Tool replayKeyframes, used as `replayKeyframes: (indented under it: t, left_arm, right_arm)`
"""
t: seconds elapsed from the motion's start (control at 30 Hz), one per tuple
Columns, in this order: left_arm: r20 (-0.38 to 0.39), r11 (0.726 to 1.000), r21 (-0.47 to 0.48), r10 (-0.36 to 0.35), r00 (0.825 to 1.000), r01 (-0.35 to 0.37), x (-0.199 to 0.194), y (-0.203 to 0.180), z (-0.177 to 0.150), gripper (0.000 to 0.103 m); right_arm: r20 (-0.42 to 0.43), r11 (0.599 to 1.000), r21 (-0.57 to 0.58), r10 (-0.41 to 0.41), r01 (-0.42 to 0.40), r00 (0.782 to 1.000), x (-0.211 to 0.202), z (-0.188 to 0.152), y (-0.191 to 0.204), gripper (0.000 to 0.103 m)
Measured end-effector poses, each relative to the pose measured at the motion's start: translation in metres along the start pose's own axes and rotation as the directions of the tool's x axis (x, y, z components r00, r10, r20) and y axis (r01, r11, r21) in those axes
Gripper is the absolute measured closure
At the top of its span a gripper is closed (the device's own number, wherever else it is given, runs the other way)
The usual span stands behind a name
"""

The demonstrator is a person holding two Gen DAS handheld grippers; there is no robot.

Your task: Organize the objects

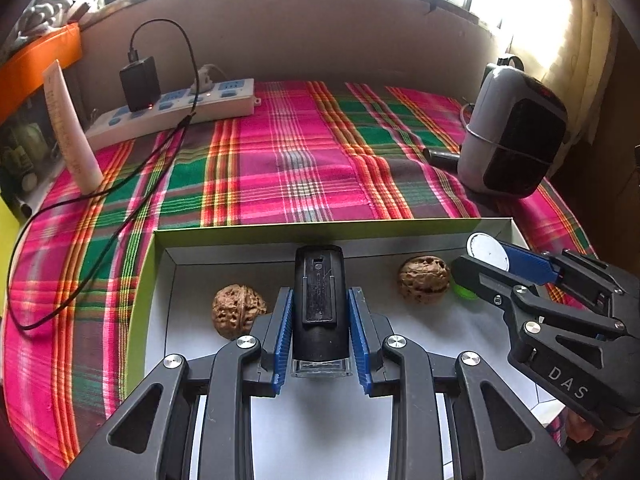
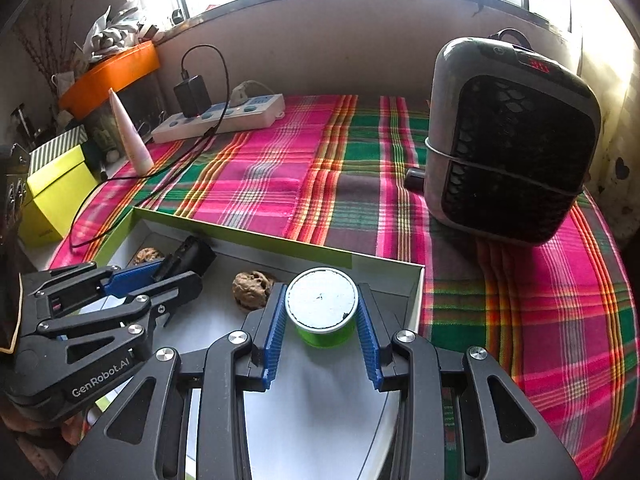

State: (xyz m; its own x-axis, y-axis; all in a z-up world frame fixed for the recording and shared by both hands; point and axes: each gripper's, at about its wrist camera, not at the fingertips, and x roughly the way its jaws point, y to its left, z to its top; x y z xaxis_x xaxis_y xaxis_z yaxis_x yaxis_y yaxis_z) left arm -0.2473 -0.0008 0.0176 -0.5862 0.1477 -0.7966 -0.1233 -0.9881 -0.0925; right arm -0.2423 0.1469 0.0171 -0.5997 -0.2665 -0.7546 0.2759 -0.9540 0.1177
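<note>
An open white box with a green rim [image 1: 256,227] [image 2: 248,236] lies on the plaid cloth. My left gripper [image 1: 319,296] is shut on a black stamp-like block [image 1: 319,300] with a clear base, held inside the box; it also shows in the right wrist view [image 2: 188,258]. My right gripper [image 2: 322,300] is shut on a green jar with a white lid [image 2: 322,306], held at the box's right end; the jar's lid shows in the left wrist view [image 1: 487,250]. Two walnuts [image 1: 238,310] [image 1: 423,278] lie on the box floor; one [image 2: 253,289] sits just left of the jar.
A grey and black heater [image 2: 508,140] [image 1: 512,136] stands at the right with a small dark cylinder [image 1: 440,157] beside it. A power strip with a black charger [image 1: 172,108] and its cable, and a white tube [image 1: 72,132], are at the back left. A yellow-green box [image 2: 56,196] stands at far left.
</note>
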Motion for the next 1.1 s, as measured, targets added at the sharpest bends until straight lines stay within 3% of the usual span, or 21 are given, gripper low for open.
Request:
replayKeyframes:
  t: [0.8,0.97,1.1]
  left_arm:
    - [-0.005,1.0,-0.003,0.009,1.0,-0.009,0.0042,0.0016,-0.0008,0.076]
    - [0.001,1.0,-0.008,0.019,1.0,-0.019,0.0013,0.0044,-0.0016,0.071]
    - [0.011,1.0,-0.015,0.018,1.0,-0.017,-0.0039,0.0054,-0.0026,0.07]
  right_arm:
    - [-0.013,1.0,-0.006,-0.011,0.01,1.0,0.0028,0.0018,0.0024,0.067]
    - [-0.002,1.0,0.004,-0.01,0.01,1.0,0.0006,0.0014,0.0026,0.058]
    - [-0.001,1.0,0.006,-0.018,0.018,1.0,-0.0006,0.0009,0.0036,0.057]
